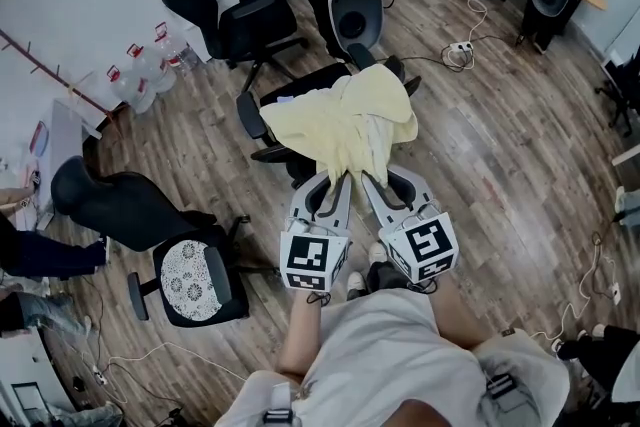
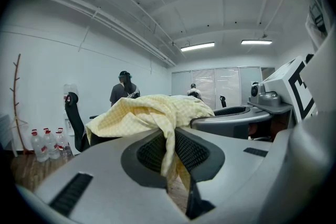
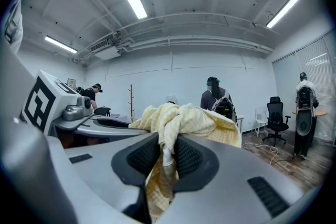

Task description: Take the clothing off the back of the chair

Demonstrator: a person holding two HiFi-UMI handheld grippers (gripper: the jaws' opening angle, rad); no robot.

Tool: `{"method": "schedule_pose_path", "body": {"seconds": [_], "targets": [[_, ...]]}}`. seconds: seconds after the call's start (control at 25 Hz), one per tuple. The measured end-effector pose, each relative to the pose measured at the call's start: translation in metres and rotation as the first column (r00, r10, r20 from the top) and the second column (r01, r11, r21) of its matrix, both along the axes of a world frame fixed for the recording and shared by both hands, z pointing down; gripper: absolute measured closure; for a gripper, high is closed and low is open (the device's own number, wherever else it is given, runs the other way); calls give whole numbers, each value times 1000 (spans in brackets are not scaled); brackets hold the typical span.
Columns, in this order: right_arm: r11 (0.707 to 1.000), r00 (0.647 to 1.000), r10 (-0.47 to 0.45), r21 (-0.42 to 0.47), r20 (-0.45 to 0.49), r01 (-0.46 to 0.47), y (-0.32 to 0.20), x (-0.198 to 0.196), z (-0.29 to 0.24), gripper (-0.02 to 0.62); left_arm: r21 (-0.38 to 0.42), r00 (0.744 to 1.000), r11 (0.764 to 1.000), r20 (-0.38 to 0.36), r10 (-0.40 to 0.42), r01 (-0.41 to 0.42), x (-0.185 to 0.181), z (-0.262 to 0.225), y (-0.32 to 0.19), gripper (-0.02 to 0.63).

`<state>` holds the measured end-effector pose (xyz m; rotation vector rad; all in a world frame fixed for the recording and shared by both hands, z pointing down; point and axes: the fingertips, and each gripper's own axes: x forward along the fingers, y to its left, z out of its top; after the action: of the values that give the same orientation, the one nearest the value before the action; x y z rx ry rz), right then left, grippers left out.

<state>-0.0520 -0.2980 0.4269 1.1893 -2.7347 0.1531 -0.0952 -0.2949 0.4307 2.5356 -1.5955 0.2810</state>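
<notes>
**Claw state.** The left claw (image 1: 338,179) (image 2: 170,153) is closed to a narrow gap on a fold of the garment (image 1: 345,120) (image 2: 149,113). The cloth passes between its ribbed pads (image 2: 197,149) and hangs below them. The right claw (image 1: 368,179) (image 3: 164,159) is in the same condition, pinching a bunched fold (image 3: 168,128) with a tail of fabric under the jaws. The two claws sit side by side, close together, both aimed away from the person.

**Hazards.**
- Each grip takes only a thin gathered fold at the near edge. If the full weight of the cloth comes on at once, the fold may slide out of the pads.
- Just ahead of the claws the bulk of the garment lies heaped over the chair (image 1: 300,83). The cloth covers the chair back, so whether it has cleared it cannot be told.
- A hem could catch on the armrest (image 1: 250,118), ahead and to the left of the left claw. A pull against that snag could drag or turn the chair.
- Uneven lift between the claws would bunch the cloth to one side.

**Garment condition.** Pale yellow with a fine check, it looks light, soft and crumpled. It narrows at the claws and spreads wider ahead of them. The part ahead of the left claw is flatter, and the part ahead of the right claw is deeply creased.
</notes>
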Motion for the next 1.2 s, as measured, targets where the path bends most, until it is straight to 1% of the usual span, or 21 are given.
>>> {"method": "schedule_pose_path", "body": {"seconds": [0.76,1.2], "targets": [[999,999,45,6,9,-45,39,-14,-4,517,17,999,999,-6,44,-44,-14,-4,37,543],[998,998,60,11,11,-60,70,-12,-9,517,33,998,997,-6,63,-63,-12,-10,68,543]]}}
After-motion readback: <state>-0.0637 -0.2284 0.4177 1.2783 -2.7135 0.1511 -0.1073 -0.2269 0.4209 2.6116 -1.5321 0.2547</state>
